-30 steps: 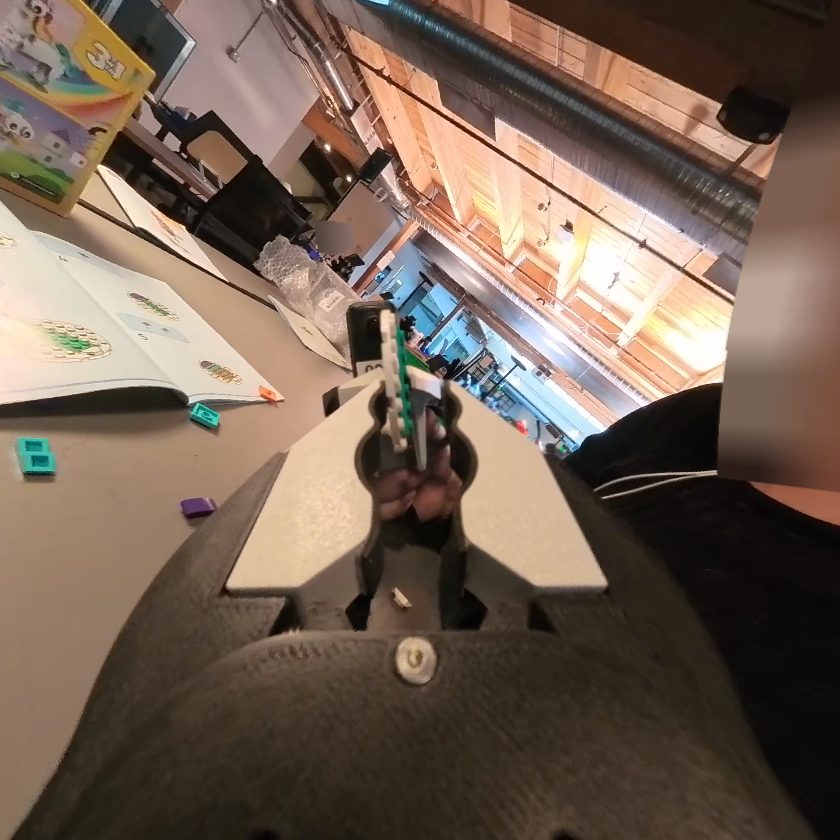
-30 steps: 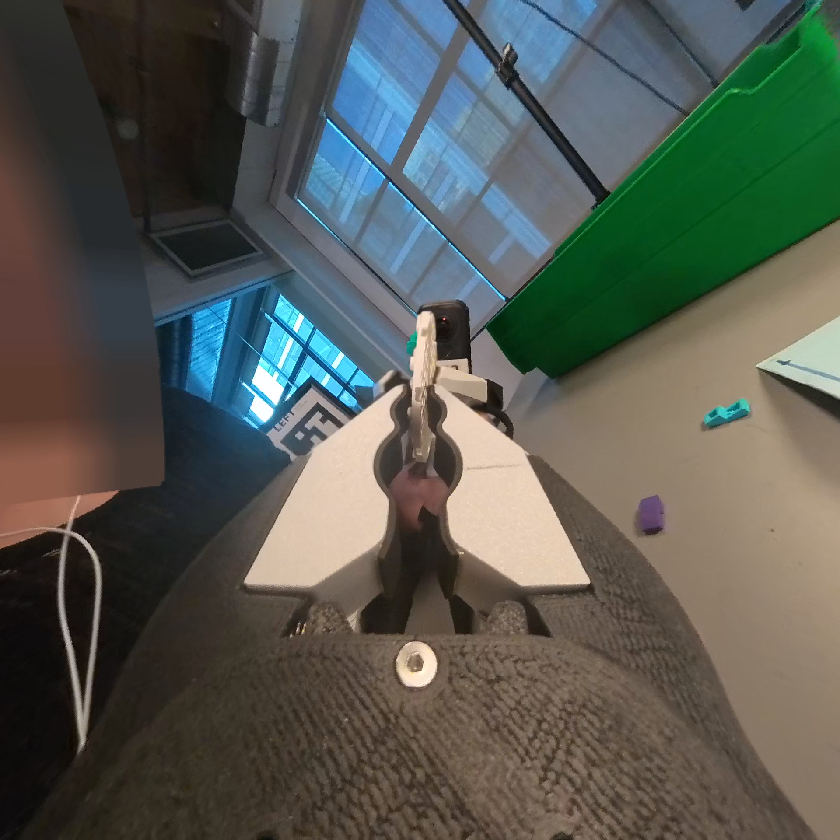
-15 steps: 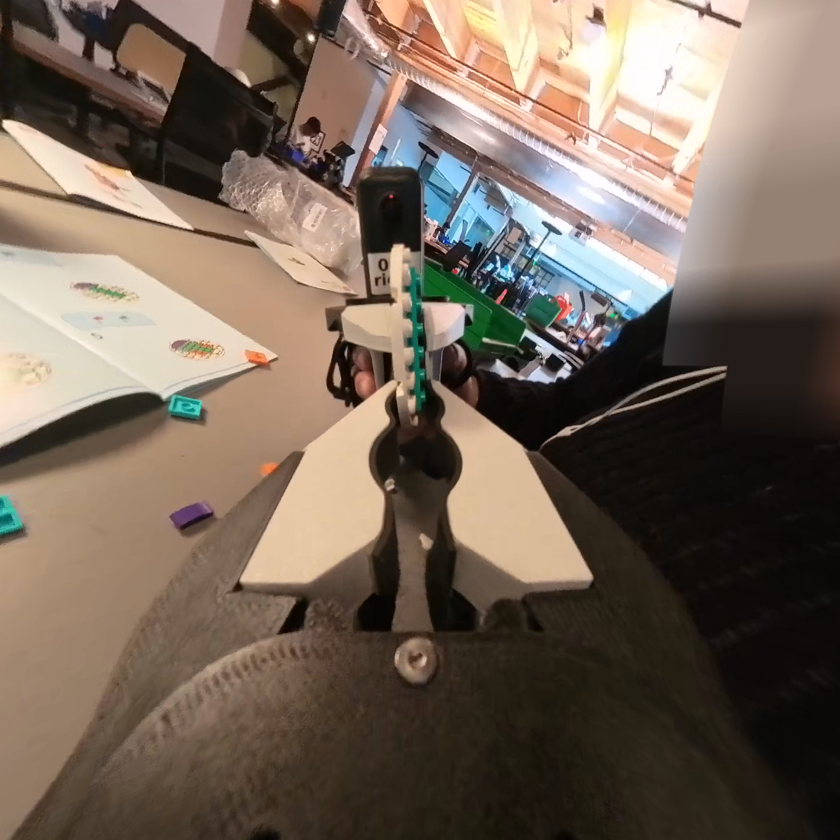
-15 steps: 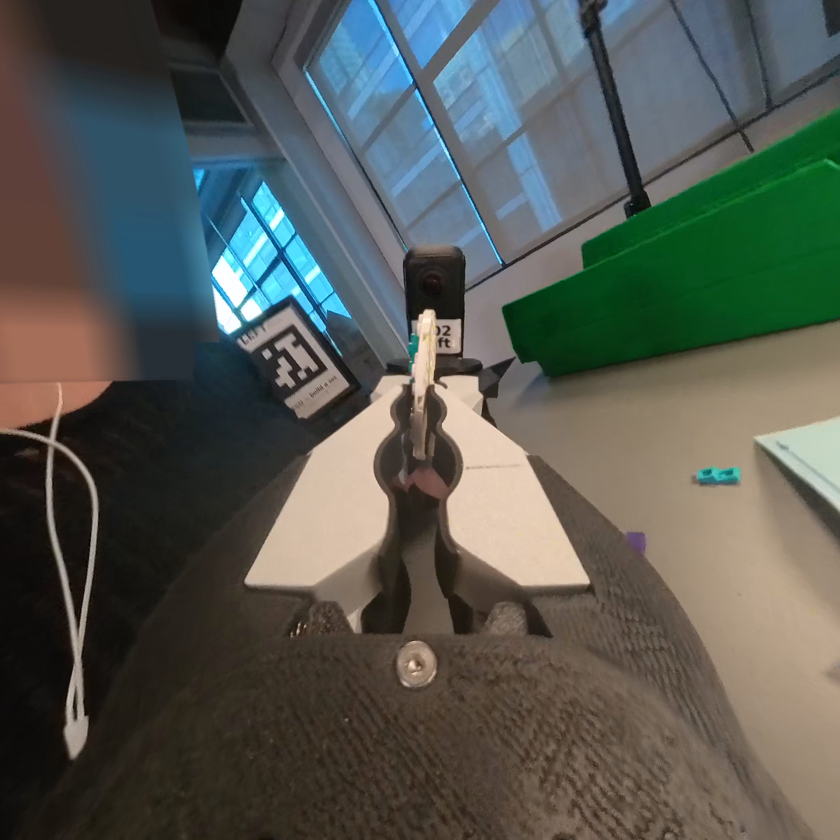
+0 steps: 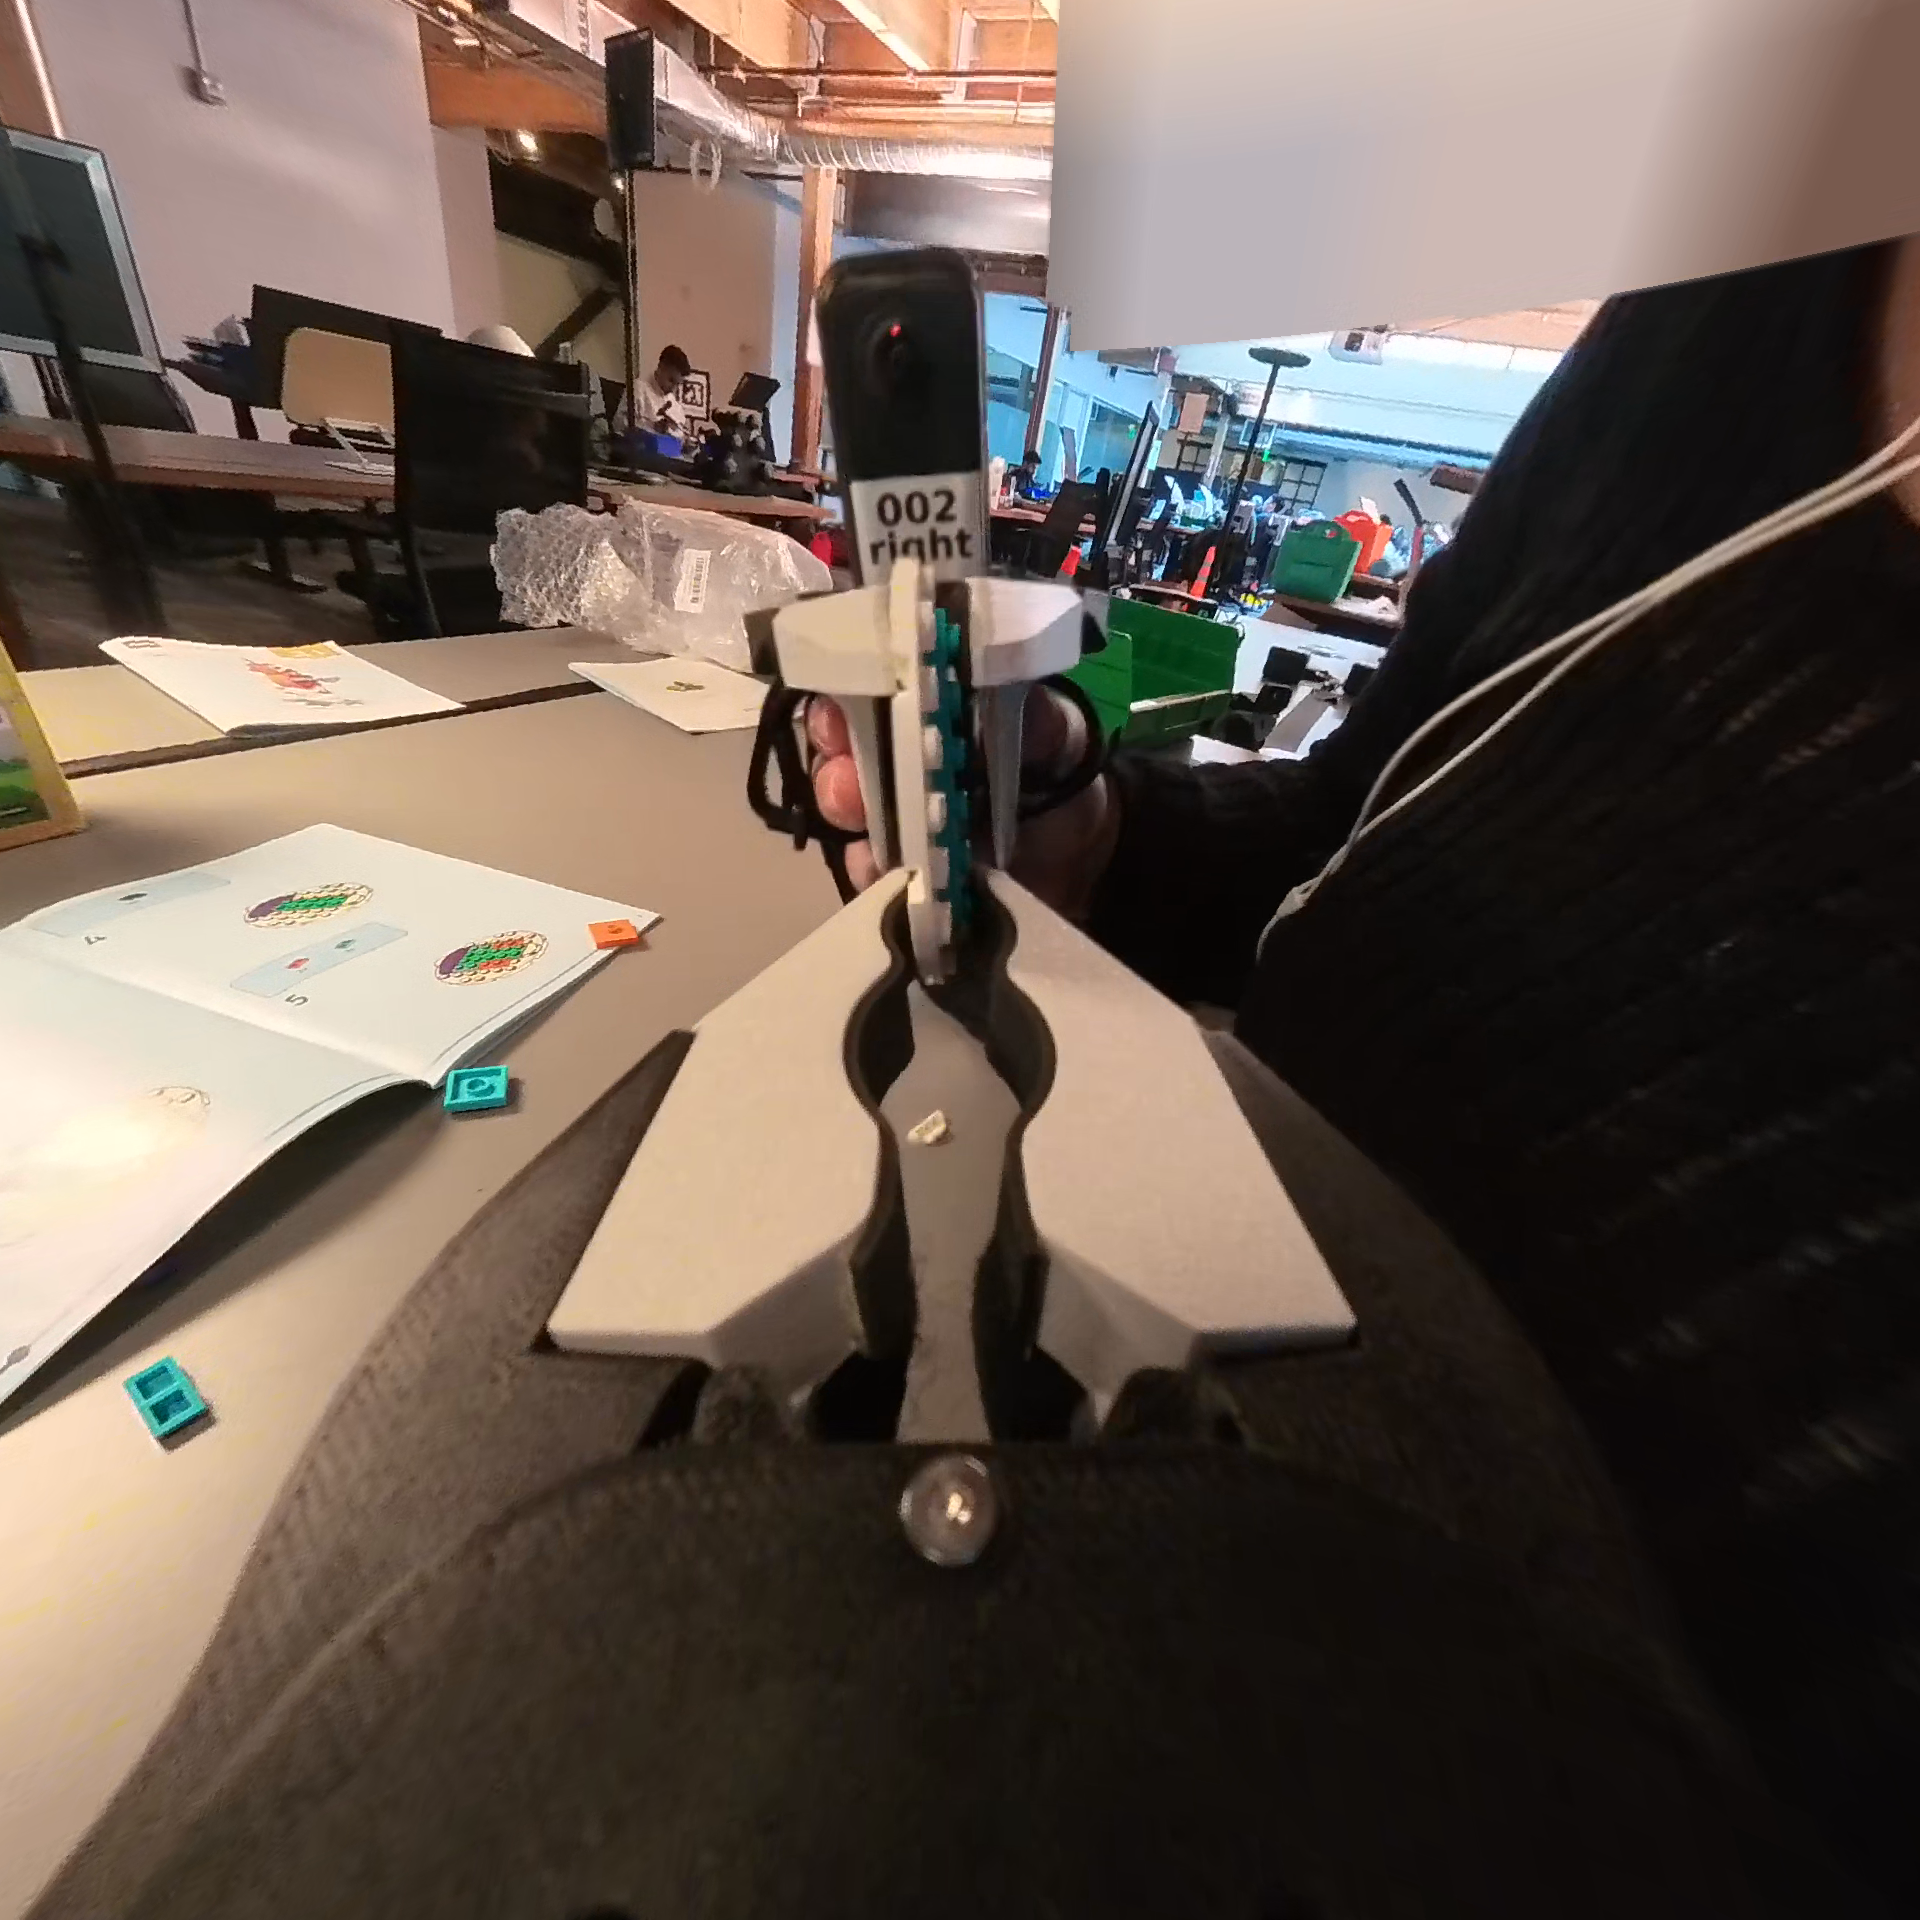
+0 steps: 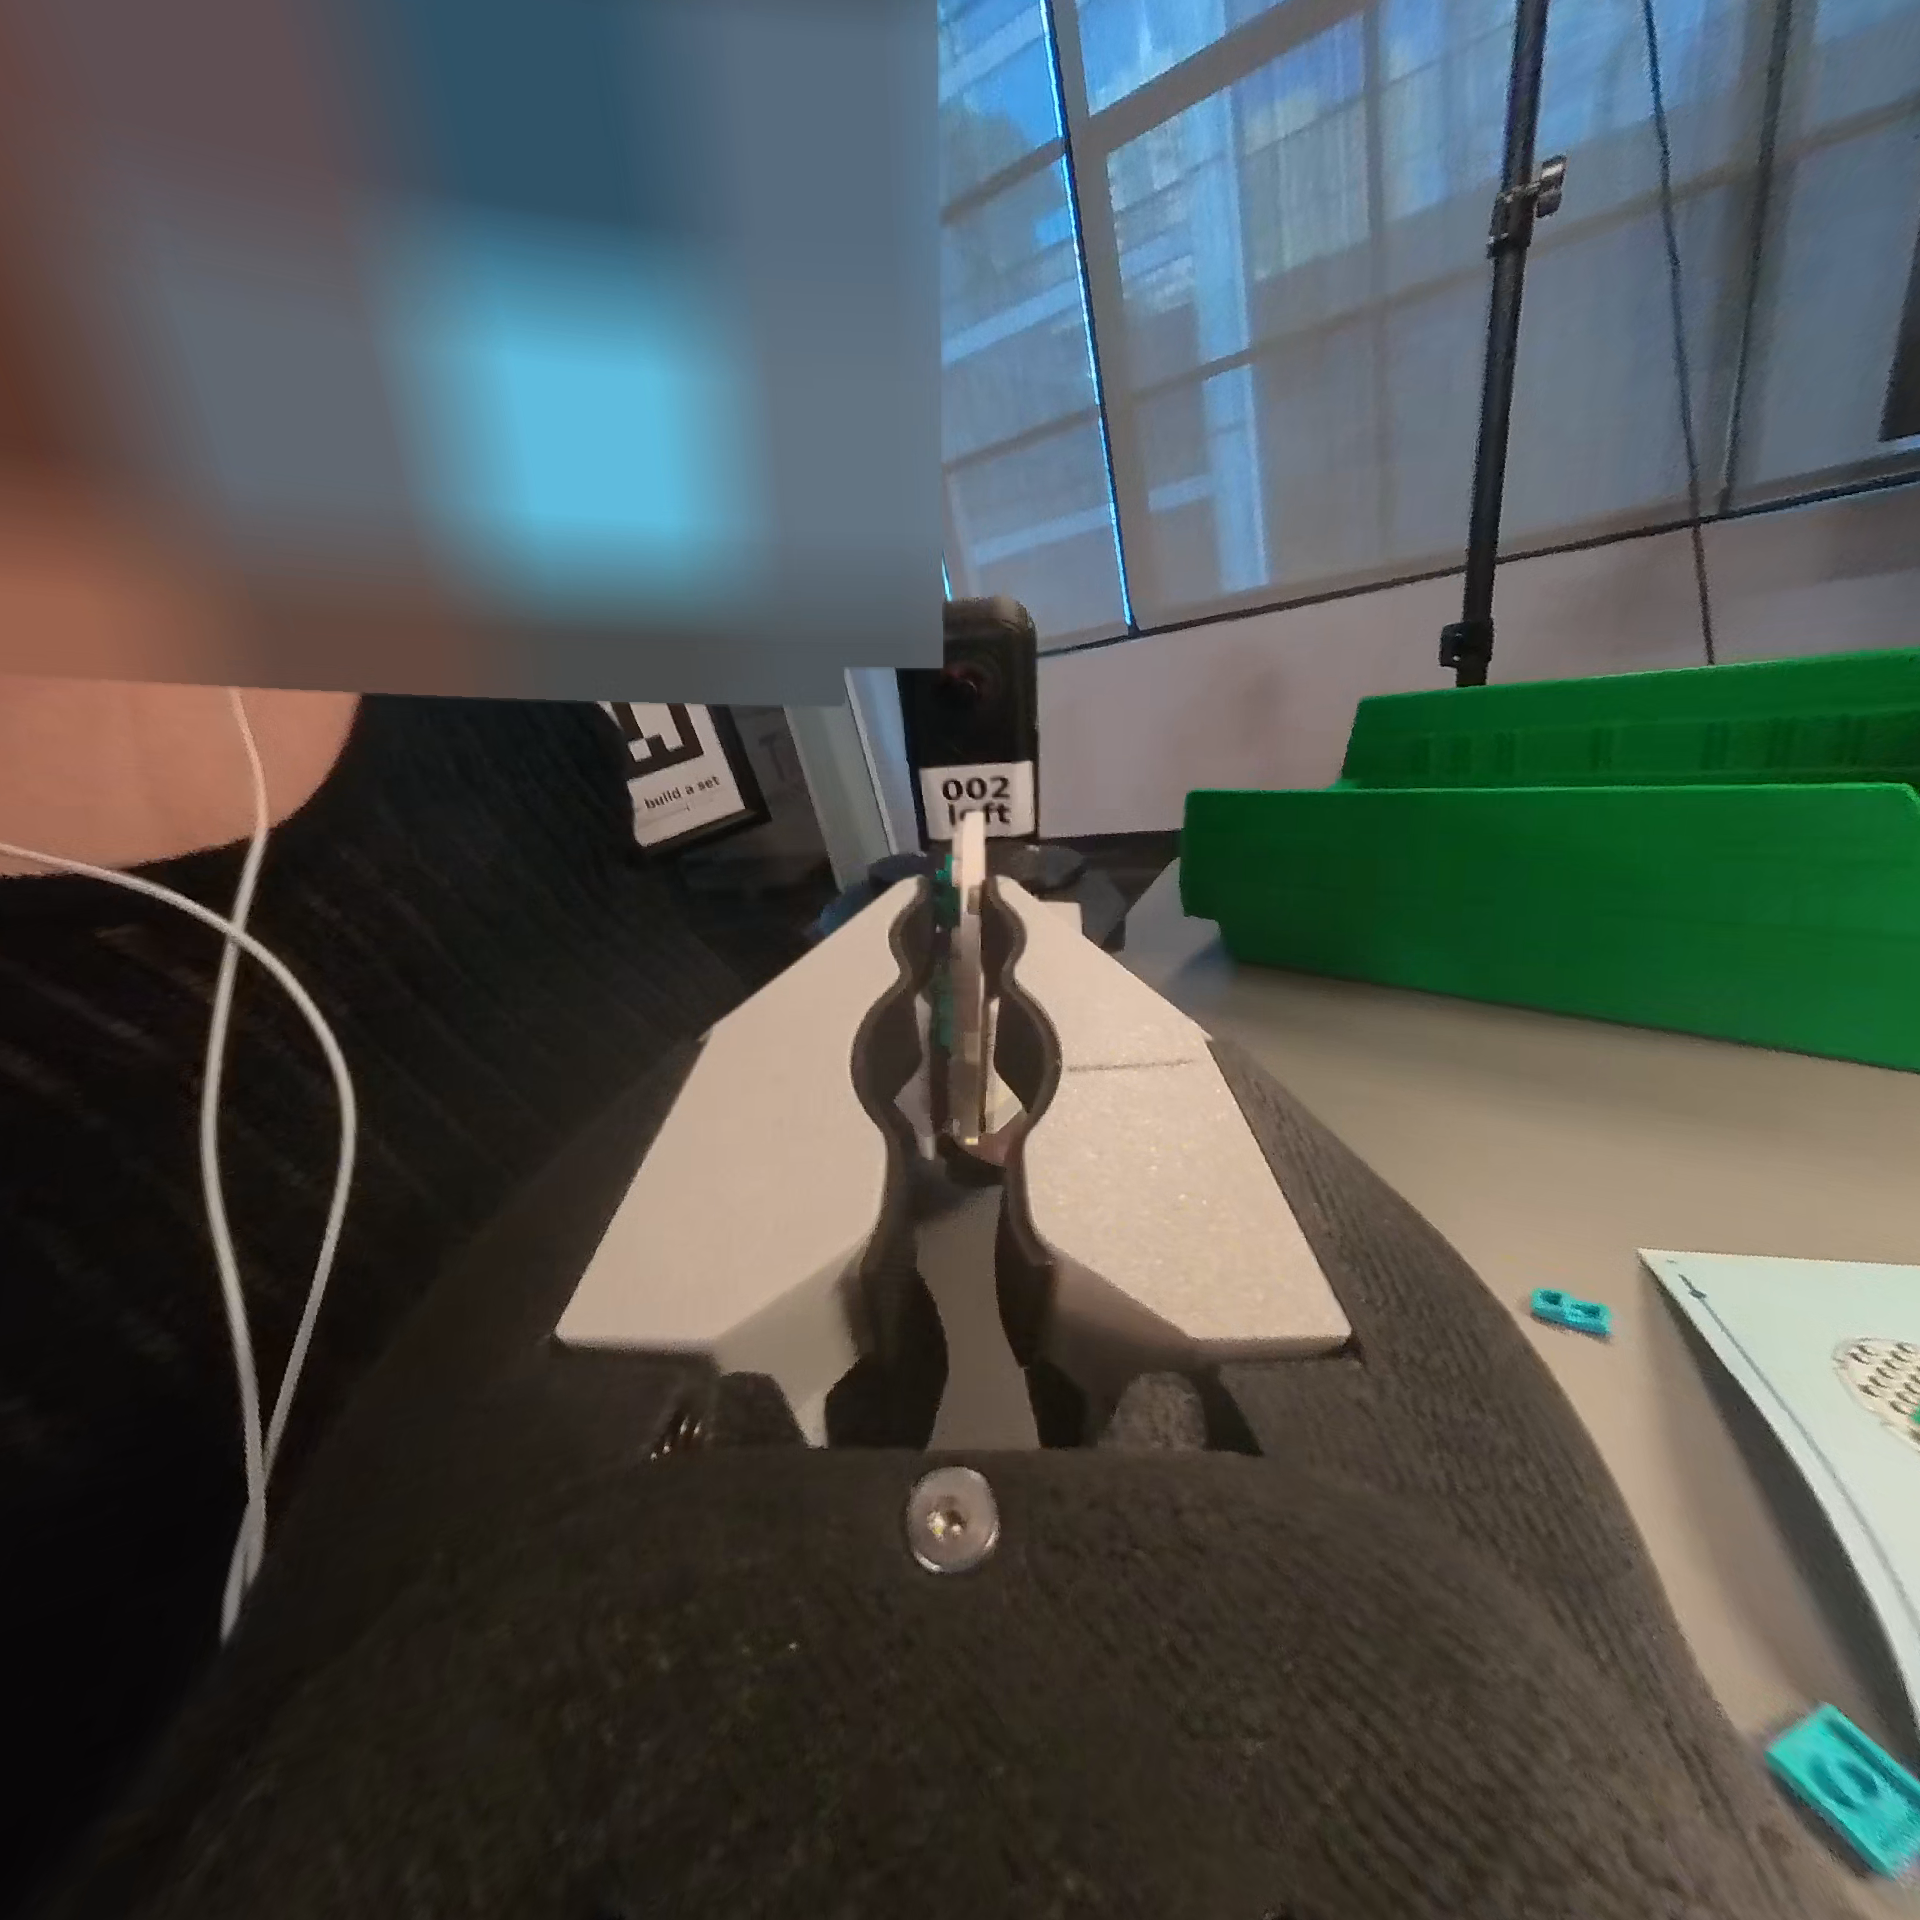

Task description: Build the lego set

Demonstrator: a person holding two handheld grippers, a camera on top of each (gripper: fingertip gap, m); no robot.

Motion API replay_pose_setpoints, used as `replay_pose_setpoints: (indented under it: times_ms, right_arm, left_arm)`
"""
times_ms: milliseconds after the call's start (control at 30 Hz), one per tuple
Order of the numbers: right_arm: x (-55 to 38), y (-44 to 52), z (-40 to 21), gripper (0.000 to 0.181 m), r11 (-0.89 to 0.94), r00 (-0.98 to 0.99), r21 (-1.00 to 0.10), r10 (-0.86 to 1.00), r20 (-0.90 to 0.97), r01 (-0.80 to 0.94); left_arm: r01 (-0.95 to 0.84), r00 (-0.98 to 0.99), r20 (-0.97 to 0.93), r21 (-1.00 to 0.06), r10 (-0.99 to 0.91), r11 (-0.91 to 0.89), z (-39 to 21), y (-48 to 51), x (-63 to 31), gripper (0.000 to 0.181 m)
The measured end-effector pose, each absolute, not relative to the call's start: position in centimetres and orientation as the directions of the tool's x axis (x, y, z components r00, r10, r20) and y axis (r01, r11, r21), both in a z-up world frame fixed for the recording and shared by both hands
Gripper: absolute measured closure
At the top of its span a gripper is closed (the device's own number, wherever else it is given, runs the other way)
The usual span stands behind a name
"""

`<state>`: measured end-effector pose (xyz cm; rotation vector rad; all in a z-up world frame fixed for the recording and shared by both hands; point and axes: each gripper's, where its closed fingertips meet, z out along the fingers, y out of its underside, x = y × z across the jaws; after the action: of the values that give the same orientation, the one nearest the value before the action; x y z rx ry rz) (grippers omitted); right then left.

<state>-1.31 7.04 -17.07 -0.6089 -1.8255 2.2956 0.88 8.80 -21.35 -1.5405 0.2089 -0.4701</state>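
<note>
Both my grippers clamp one lego assembly edge-on, held up off the worktop (image 5: 582, 790): left gripper (image 5: 940, 935) pinches the near edge of the white plate with teal studs (image 5: 935, 748), right gripper (image 6: 961, 914) pinches the opposite edge of that plate (image 6: 971, 935). Open instruction booklet (image 5: 260, 997) lies toward the worktop's left edge, with two teal pieces (image 5: 478, 1091) (image 5: 166, 1397) just beside its near edge and an orange tile (image 5: 613, 933) touching its far corner. Green bin (image 6: 1558, 914) sits along the far edge.

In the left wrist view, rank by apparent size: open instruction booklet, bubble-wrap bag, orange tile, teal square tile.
1. Open instruction booklet
2. Bubble-wrap bag, though it lies farther back
3. Teal square tile and orange tile: too alike to rank; the teal one is nearer.
</note>
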Motion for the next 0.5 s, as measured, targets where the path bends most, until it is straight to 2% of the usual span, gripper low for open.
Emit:
replay_pose_setpoints:
  times_ms: [167, 267, 333, 500]
  right_arm:
    - [-1.0, 7.2, -17.5, 0.175, -0.215, -0.911, -0.969, 0.365, -0.193, 0.119]
    - [-1.5, 8.0, -17.1, 0.175, -0.294, -0.902, -0.948, 0.368, -0.227, 0.119]
    - [-1.9, 8.9, -16.4, 0.175, -0.372, -0.896, -0.922, 0.366, -0.252, 0.108]
    - [-2.0, 9.7, -15.8, 0.175, -0.435, -0.895, -0.897, 0.368, -0.253, 0.075]
  left_arm:
    - [0.151, 0.887, 0.173, -0.985, -0.428, -0.085, -21.7, 8.8, 1.1, 0.174]
    - [0.260, 0.866, 0.272, -0.962, -0.419, -0.087, -21.0, 9.4, 0.6, 0.174]
    - [0.337, 0.845, 0.328, -0.940, -0.422, -0.056, -20.2, 9.6, 0.2, 0.151]
    - [0.400, 0.827, 0.360, -0.916, -0.431, 0.003, -19.1, 10.0, -0.5, 0.173]
